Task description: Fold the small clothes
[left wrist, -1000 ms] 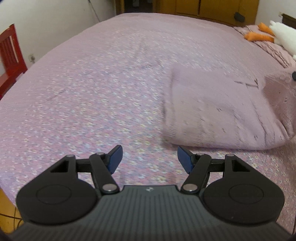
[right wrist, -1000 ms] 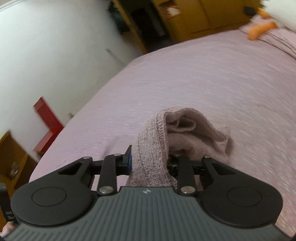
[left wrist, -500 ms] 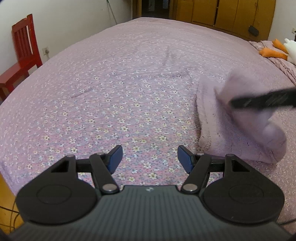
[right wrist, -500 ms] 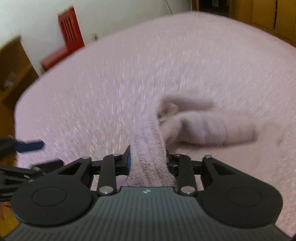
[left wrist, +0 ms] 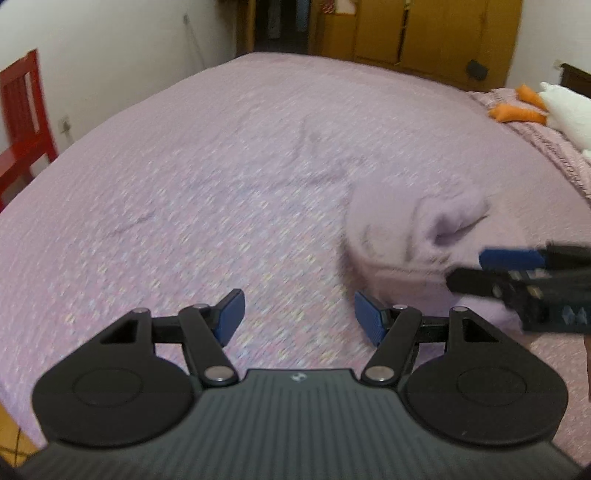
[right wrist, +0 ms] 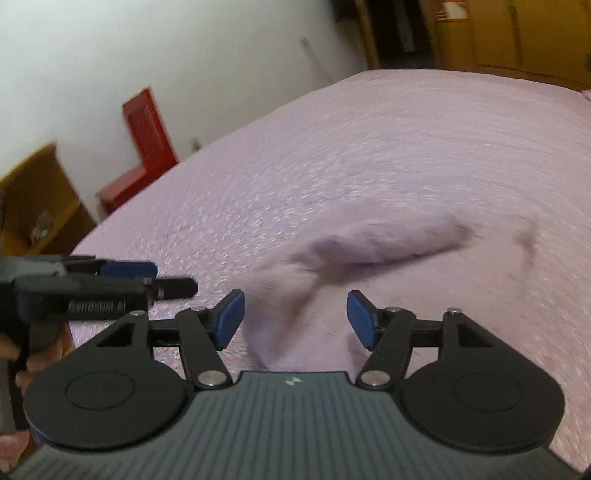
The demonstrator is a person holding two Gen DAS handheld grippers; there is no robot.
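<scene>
A small pink knitted garment lies bunched on the purple flowered bedspread, to the right of my left gripper, which is open and empty over the bedspread. My right gripper is open, and a blurred flap of the garment lies between and below its fingers, not clamped. The right gripper also shows at the right edge of the left wrist view, beside the garment. The left gripper shows at the left of the right wrist view.
A red chair stands left of the bed by the white wall. Wooden wardrobes stand beyond the far end. A white and orange soft toy lies at the far right. A wooden shelf stands near the chair.
My right gripper was shut on the garment's ribbed edge and has opened, letting it drop onto the bed. The garment has shifted with the right gripper. The left gripper stayed open.
</scene>
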